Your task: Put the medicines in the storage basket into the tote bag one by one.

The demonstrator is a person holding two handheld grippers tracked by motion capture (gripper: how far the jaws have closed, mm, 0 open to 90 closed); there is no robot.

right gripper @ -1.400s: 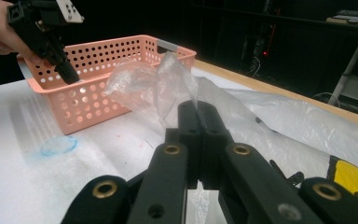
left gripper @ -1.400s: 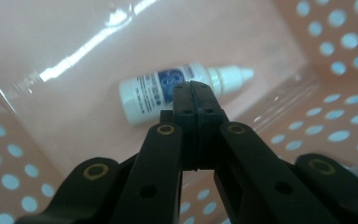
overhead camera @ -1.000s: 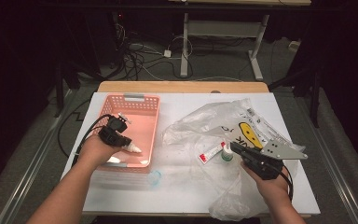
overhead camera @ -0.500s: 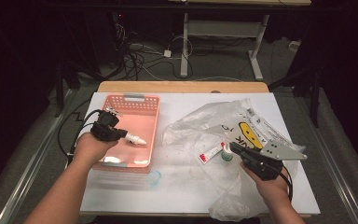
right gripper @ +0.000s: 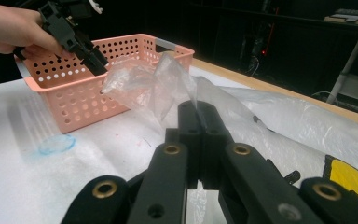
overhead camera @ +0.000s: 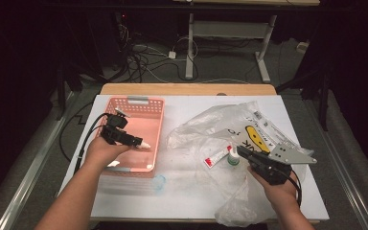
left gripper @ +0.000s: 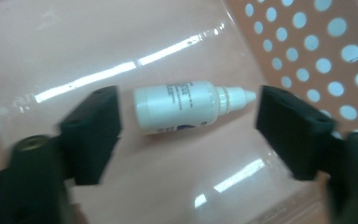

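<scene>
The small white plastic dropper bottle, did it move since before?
Yes. The small white plastic dropper bottle now lies inside the pink plastic basket, freed between the left gripper's just-opened jaws.

We're looking down on a white-topped desk point(overhead camera: 187, 201) with a pale wooden strip point(overhead camera: 187, 89) along its far edge, and that desk is our landmark. Around it the room is dark, almost black at the left and right. Beyond the desk's far edge we see grey floor point(overhead camera: 230, 62) lit in a patch, with a tangle of black cables point(overhead camera: 139, 60) lying on it. Past those stands a second table's white metal frame point(overhead camera: 225, 36), legs and crossbar catching the light. Left of the desk runs a pale metal rail point(overhead camera: 33, 177); right of it, another rail point(overhead camera: 350, 167). Light glares softly off the desk's top.
</scene>
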